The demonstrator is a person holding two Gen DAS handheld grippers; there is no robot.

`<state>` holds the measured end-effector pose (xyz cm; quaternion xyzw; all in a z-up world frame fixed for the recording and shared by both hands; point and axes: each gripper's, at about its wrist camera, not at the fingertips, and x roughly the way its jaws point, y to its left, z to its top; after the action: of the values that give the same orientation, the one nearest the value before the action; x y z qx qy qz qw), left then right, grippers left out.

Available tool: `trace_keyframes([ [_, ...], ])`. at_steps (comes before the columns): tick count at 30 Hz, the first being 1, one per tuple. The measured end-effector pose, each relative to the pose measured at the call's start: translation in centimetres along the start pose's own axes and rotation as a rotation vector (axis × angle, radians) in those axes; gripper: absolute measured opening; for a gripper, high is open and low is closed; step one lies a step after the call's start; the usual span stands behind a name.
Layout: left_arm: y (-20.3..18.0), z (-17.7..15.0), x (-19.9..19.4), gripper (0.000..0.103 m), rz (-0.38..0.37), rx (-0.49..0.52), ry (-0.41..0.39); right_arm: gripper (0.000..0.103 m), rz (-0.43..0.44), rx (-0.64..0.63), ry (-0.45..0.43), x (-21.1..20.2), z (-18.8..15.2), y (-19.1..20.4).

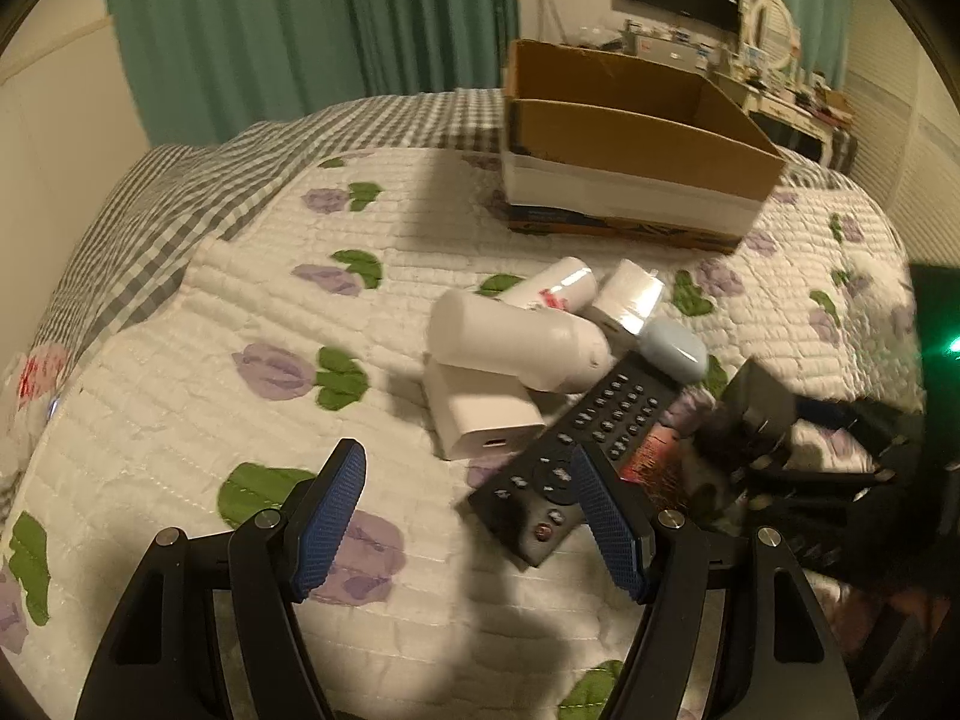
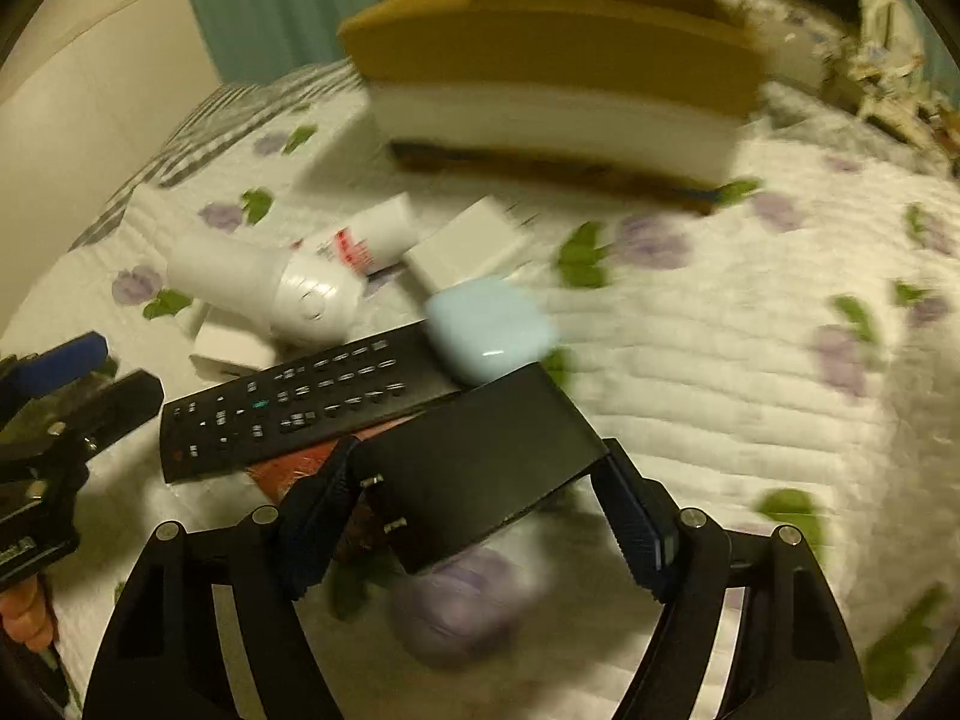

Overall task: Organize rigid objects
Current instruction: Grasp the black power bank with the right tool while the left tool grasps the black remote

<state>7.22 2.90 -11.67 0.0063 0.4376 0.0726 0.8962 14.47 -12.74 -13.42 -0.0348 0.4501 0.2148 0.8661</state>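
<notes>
A pile of objects lies on the quilted bed: a black remote (image 1: 576, 450) (image 2: 300, 402), a white rounded device (image 1: 516, 342) (image 2: 264, 288), a white charger (image 1: 480, 414), a white bottle with red print (image 1: 552, 285) (image 2: 366, 240), a pale blue case (image 1: 672, 348) (image 2: 489, 330). My right gripper (image 2: 480, 516) is shut on a black power adapter (image 2: 480, 468) and holds it just above the quilt; it also shows in the left wrist view (image 1: 756, 402). My left gripper (image 1: 468, 480) is open and empty, its right finger over the remote's near end.
An open cardboard box (image 1: 636, 138) (image 2: 558, 72) stands on the bed beyond the pile. A red-printed flat item (image 2: 300, 462) lies under the remote. Green curtains and a dresser with a TV are at the back.
</notes>
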Motion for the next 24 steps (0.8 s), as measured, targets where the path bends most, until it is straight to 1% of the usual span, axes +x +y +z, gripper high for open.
trace_keyframes([
  [2,-1.1,0.0,-0.1,0.074,-0.026,0.045,-0.003,0.077,-0.026,0.015,-0.028,-1.4,-0.1,-0.9],
  [4,-2.6,-0.1,0.1,0.074,-0.07,0.102,0.006,0.077,-0.017,0.053,-0.048,-2.5,-0.1,-1.9],
  [11,-6.5,0.1,1.9,0.072,-0.163,0.25,0.054,0.077,0.009,0.11,-0.077,-3.8,0.5,-3.5],
  [12,-6.9,0.2,2.8,0.071,-0.171,0.267,0.081,0.077,0.015,0.119,-0.077,-3.9,0.6,-3.7],
  [13,-7.1,0.2,3.5,0.071,-0.17,0.272,0.1,0.077,0.017,0.126,-0.077,-3.9,0.5,-4.0],
  [14,-7.3,0.3,4.5,0.071,-0.154,0.276,0.124,0.077,0.02,0.136,-0.078,-4.0,0.3,-4.3],
  [17,-7.8,0.7,6.5,0.071,-0.089,0.308,0.138,0.077,0.035,0.163,-0.073,-4.0,0.1,-5.1],
  [22,-7.5,1.7,8.7,0.069,-0.127,0.273,0.17,0.076,0.043,0.18,-0.059,-3.9,0.0,-5.5],
  [23,-7.4,1.7,8.8,0.065,-0.132,0.267,0.175,0.076,0.044,0.178,-0.058,-3.9,-0.1,-5.5],
  [24,-7.3,1.8,8.8,0.047,-0.13,0.264,0.174,0.076,0.038,0.172,-0.063,-4.0,-0.1,-5.4],
])
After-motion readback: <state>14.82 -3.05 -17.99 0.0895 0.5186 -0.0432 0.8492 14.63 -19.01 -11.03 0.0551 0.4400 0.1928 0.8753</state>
